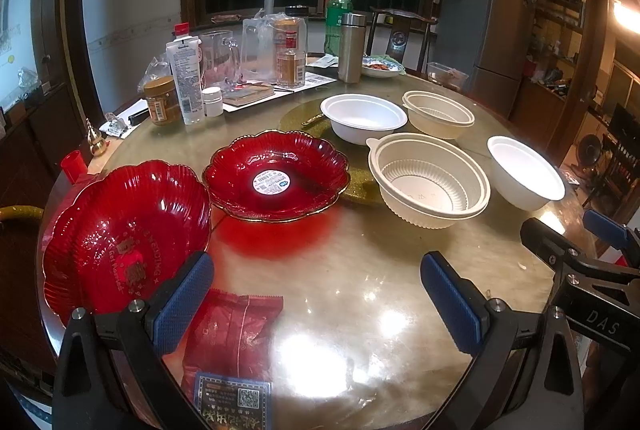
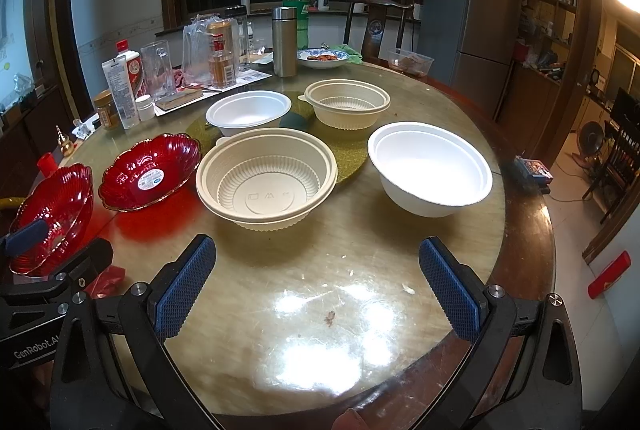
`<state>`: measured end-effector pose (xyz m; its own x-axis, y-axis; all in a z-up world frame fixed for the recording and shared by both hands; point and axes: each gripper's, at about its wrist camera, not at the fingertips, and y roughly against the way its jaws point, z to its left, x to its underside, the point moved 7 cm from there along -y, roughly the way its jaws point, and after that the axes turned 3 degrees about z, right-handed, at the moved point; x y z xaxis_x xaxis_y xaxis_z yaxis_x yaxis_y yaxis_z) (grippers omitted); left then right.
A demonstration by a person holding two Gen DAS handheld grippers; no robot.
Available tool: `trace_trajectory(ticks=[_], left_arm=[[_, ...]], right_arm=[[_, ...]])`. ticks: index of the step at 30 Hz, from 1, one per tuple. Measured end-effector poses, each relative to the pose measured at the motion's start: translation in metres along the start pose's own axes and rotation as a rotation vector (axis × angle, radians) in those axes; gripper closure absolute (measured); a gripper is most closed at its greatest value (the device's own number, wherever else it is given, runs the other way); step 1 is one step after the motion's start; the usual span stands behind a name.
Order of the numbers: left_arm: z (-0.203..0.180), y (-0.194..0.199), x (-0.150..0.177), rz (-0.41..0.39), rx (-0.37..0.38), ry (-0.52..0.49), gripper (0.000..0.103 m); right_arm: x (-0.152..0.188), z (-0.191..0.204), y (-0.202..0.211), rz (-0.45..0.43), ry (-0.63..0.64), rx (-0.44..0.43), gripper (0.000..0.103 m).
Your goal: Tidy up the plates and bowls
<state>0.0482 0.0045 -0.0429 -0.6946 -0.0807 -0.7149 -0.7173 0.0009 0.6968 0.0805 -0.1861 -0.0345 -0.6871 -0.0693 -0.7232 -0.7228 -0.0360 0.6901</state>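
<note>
Now, through the left wrist camera, my left tongs (image 1: 316,304) hang released over the glossy round table (image 1: 360,270), jaws wide apart and gripping nothing. The scalloped red glass plate with gold lettering (image 1: 124,234) is partly covered by my left blue finger pad (image 1: 182,304), and its near edge is hard to follow. A red foil packet (image 1: 232,334) lies between the jaws, cut off at the bottom. Ahead sits the second red scalloped plate with a white sticker (image 1: 276,175), close beside the first. Right of it stand the ribbed cream plastic bowl (image 1: 430,179) and the plain white bowl (image 1: 524,173), with another white bowl (image 1: 362,117) and another cream ribbed bowl (image 1: 438,113) behind them. Bottles, jars and a steel flask (image 1: 351,47) crowd the far edge. My right tongs (image 1: 600,242) poke in at the right, only partly seen.

From the right wrist camera, my right tongs (image 2: 318,288) are likewise released, jaws wide and empty over bare tabletop. The ribbed cream plastic bowl (image 2: 266,179) stands ahead, slightly left of centre, and the plain white bowl (image 2: 430,169) ahead to the right, both well apart from the pads. The sticker plate (image 2: 150,171) lies left; the lettered plate (image 2: 54,218) is half hidden behind my left tongs (image 2: 28,238) at the frame edge.
</note>
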Motion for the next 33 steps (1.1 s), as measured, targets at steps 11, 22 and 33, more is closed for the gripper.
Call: trace_trajectory(ticks=[11,22,33], left_arm=[[-0.002,-0.0008,0.0027,-0.001,-0.001,0.002,0.0],[-0.0016,0.0005,0.0049,0.001,-0.001,0.001,0.0],[-0.0014,0.001,0.005,0.003,0.001,0.001,0.0]], right_arm=[[-0.0003,0.0,0.0004,0.0,0.001,0.0,0.0],[-0.0003,0.0001,0.0004,0.0,0.001,0.001,0.0],[-0.0002,0.0004,0.0006,0.0,0.001,0.0,0.0]])
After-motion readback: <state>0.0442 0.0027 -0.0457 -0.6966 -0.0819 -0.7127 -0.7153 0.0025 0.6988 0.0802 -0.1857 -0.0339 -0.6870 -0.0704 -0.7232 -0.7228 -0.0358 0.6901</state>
